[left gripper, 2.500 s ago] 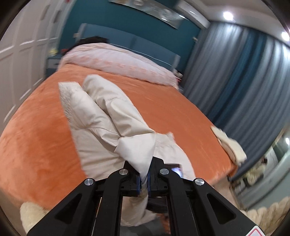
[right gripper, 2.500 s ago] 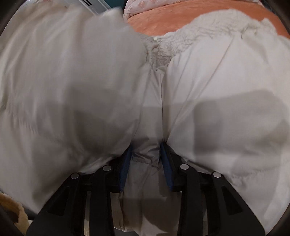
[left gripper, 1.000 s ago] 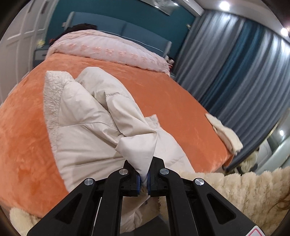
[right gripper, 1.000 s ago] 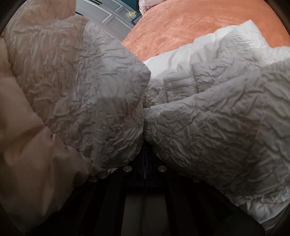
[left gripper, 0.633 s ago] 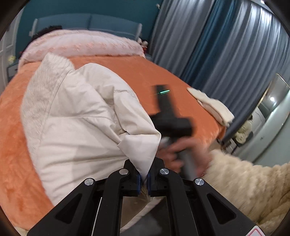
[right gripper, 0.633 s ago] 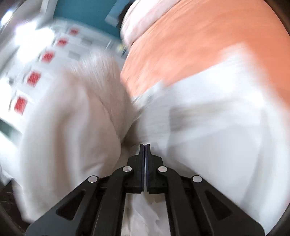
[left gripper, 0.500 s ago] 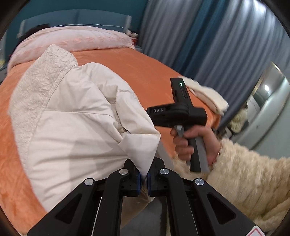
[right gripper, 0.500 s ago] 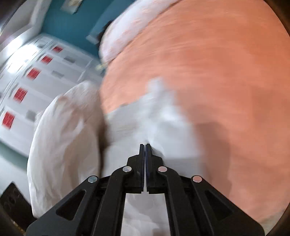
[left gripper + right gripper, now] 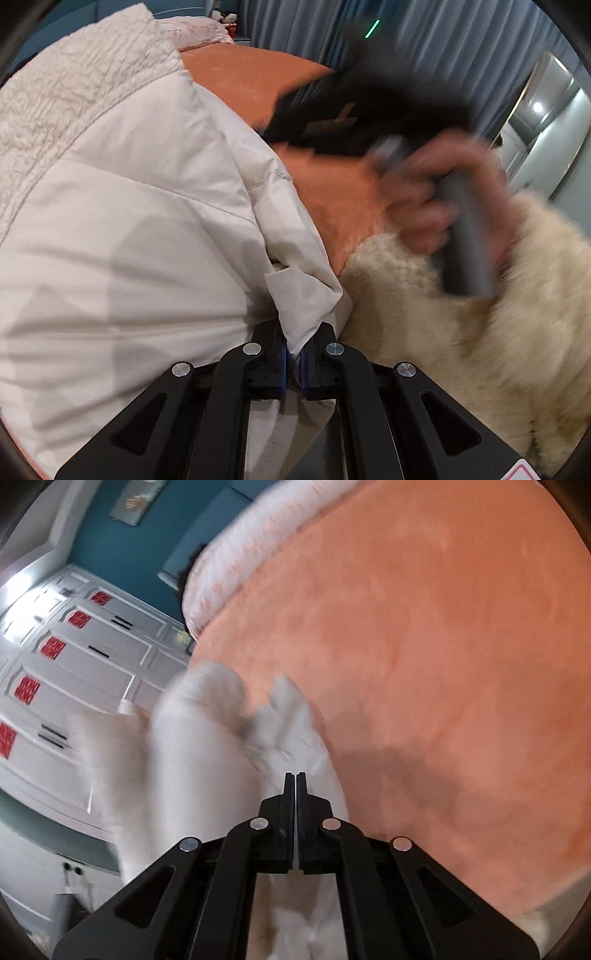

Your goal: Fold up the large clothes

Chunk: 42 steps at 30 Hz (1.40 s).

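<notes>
Your left gripper (image 9: 291, 360) jaws pinch a corner of the puffy cream coat (image 9: 129, 221) on the orange bed (image 9: 443, 664), right gripper (image 9: 296, 812) jaws pressed together w/ nothing in them, so grab the soft, light, slippery coat by its hem.

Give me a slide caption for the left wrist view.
Left gripper pinches a corner of the cream puffy coat over the orange bedspread, beside the blurred hand holding the other gripper.

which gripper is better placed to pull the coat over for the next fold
Left. The left gripper is shut on a corner of the cream coat. The right gripper is shut with nothing visible between its fingers, pointing over the orange bedspread.
</notes>
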Motion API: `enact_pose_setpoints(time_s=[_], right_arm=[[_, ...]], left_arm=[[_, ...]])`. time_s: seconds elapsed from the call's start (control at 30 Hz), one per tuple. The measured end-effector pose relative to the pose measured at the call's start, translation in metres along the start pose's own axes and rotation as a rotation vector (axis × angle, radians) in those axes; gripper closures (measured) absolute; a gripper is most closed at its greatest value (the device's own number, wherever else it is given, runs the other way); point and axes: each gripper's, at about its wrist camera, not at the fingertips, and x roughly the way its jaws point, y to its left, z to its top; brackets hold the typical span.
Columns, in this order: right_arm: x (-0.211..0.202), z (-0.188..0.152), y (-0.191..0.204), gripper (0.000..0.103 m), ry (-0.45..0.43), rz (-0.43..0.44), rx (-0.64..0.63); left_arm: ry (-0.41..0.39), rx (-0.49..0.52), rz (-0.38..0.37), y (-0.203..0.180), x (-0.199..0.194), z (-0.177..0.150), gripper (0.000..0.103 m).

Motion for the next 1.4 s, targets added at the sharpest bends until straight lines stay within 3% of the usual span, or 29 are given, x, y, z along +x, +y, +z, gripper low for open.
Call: enact_pose_setpoints(time_s=[0.17, 0.27, 0.33, 0.4, 0.57, 0.6, 0.73, 0.83, 0.93, 1.07, 1.3, 1.4], right_arm=[[-0.034, 0.006, 0.078, 0.102, -0.009, 0.058, -0.229], [-0.025, -0.005, 0.123, 0.102, 0.059, 0.087, -0.354], [-0.003, -0.003, 0.147, 0.101, 0.088, 0.043, -0.416], [0.023, 0.006, 0.148, 0.103, 0.125, -0.026, -0.42], [0.055, 0.001, 0.107, 0.103, 0.183, -0.113, -0.342], [0.059, 0.0, 0.109, 0.103, 0.187, -0.123, -0.332], [0.066, -0.008, 0.09, 0.103, 0.161, -0.165, -0.282], [0.065, -0.011, 0.079, 0.103, 0.147, -0.192, -0.243], [0.064, -0.01, 0.076, 0.103, 0.154, -0.184, -0.157], [0.062, -0.007, 0.101, 0.103, 0.154, -0.257, -0.162], [0.052, 0.002, 0.148, 0.099, -0.063, -0.359, -0.209], [0.071, 0.004, 0.144, 0.101, -0.094, -0.394, -0.191]], left_arm=[[0.003, 0.068, 0.064, -0.009, 0.015, -0.004, 0.102], [0.0, 0.087, 0.096, -0.015, 0.017, -0.006, 0.101], [-0.008, 0.098, 0.115, -0.019, 0.014, -0.007, 0.1], [-0.021, 0.091, 0.131, -0.02, 0.003, -0.008, 0.097], [-0.127, 0.024, 0.061, -0.023, -0.059, -0.015, 0.09], [-0.151, 0.009, 0.06, -0.022, -0.071, -0.016, 0.083], [-0.279, -0.099, 0.147, 0.008, -0.126, -0.006, 0.053], [-0.314, -0.222, 0.255, 0.05, -0.142, 0.02, 0.052], [-0.333, -0.357, 0.323, 0.1, -0.136, 0.05, 0.052], [-0.242, -0.452, 0.427, 0.155, -0.089, 0.075, 0.052], [-0.202, -0.452, 0.544, 0.154, -0.052, 0.077, 0.042], [-0.18, -0.438, 0.585, 0.153, -0.042, 0.077, 0.038]])
